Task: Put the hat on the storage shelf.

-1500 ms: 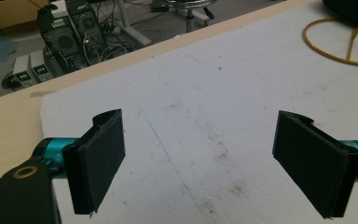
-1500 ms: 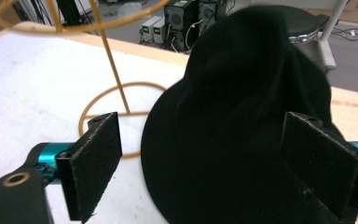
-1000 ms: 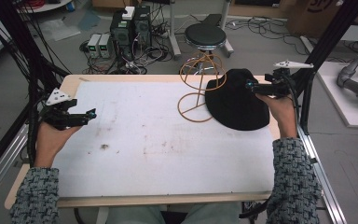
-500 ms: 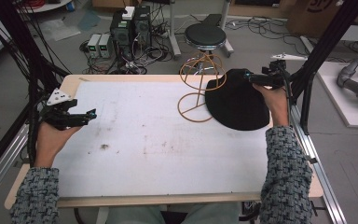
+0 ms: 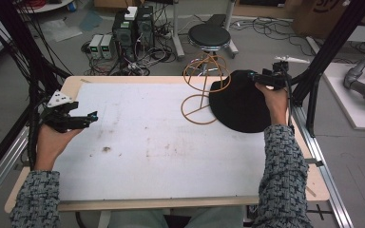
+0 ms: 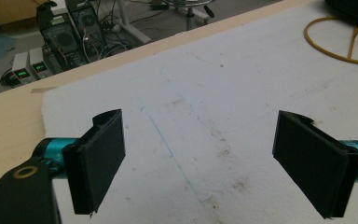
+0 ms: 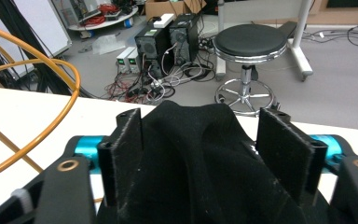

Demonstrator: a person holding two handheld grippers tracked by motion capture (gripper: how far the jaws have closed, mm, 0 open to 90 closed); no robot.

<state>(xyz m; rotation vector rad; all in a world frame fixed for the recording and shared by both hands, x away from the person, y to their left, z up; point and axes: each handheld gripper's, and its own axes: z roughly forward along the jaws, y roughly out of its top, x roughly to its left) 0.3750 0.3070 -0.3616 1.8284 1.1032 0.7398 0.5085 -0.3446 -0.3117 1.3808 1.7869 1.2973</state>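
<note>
1. The left tool (image 5: 83, 119) is held over the left edge of the tabletop (image 5: 171, 156), where it was a second ago. In the left gripper view its jaws are seen set wide apart, with nothing but the bare white surface between them.

2. The gold wire stand (image 5: 204, 90) is seen at the far middle of the tabletop, upright on its ring base and unchanged in place. Nothing is carried on it.

3. The black hat (image 5: 240, 107) is seen lying on the tabletop just right of the stand, its left edge touching or overlapping the wire frame; which of the two cannot be told.

4. The right tool (image 5: 258, 78) has been shifted over the last second from the right side of the hat toward its far edge and slightly lower. Its jaws have just been closing. In the right gripper view a raised fold of the hat's fabric (image 7: 196, 140) is seen between the two pads (image 7: 286, 149); the left pad is against the cloth, the right pad close beside it, and a firm pinch is not yet shown.

5. Judged from this, a grasp on the hat is being set up, probably so that it can be lifted onto the stand. Further closing is needed before any lift.
</note>
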